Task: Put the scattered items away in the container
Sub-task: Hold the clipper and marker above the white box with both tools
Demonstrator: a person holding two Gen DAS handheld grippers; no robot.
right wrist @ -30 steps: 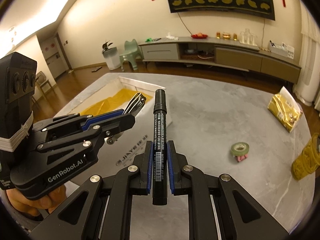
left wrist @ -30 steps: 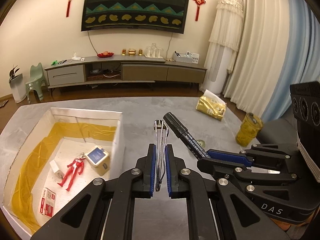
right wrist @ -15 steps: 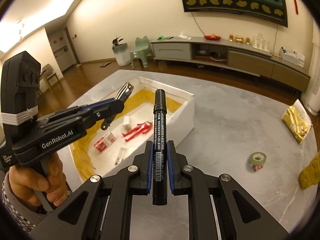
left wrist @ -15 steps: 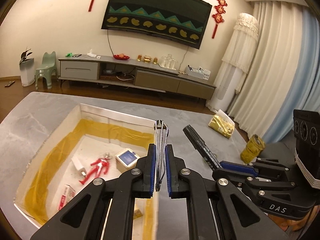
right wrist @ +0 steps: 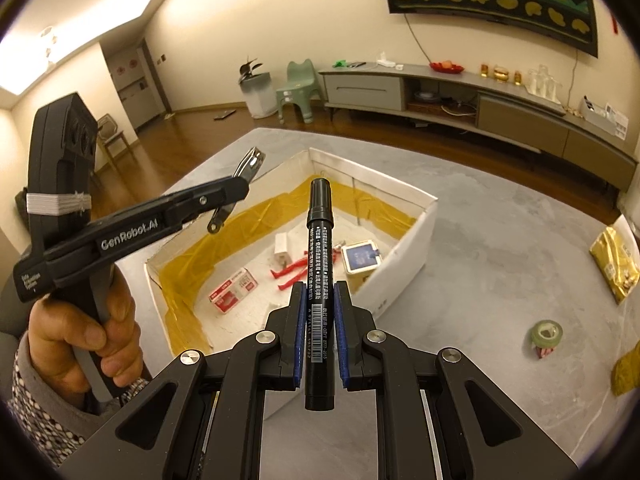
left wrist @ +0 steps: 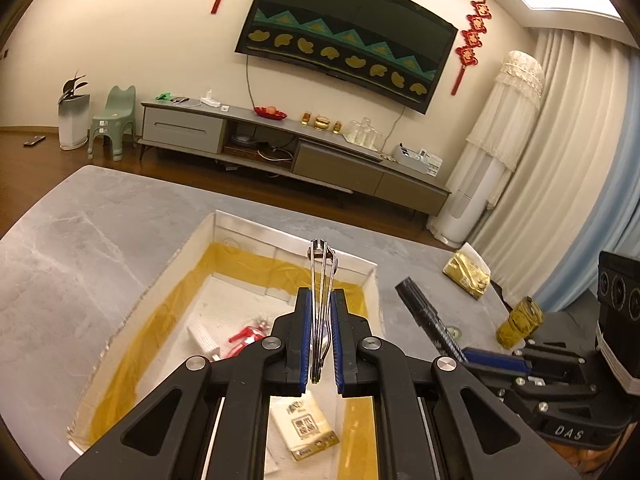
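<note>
Nail clipper [left wrist: 321,280] was pinched in left hand-held gripper [left wrist: 321,344], marker [right wrist: 319,280] in right hand-held gripper [right wrist: 319,344], both held above box [right wrist: 404,264] near desk's far-left corner. Both judged light, rigid, slippery; mid-body grip best.

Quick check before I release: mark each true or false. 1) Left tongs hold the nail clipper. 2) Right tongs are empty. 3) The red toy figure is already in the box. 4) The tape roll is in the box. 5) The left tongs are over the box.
1) True: the left tongs are shut on the nail clipper.
2) False: the right tongs grip a black marker.
3) True: the red toy figure lies in the box.
4) False: the tape roll sits on the table, outside the box.
5) True.
</note>
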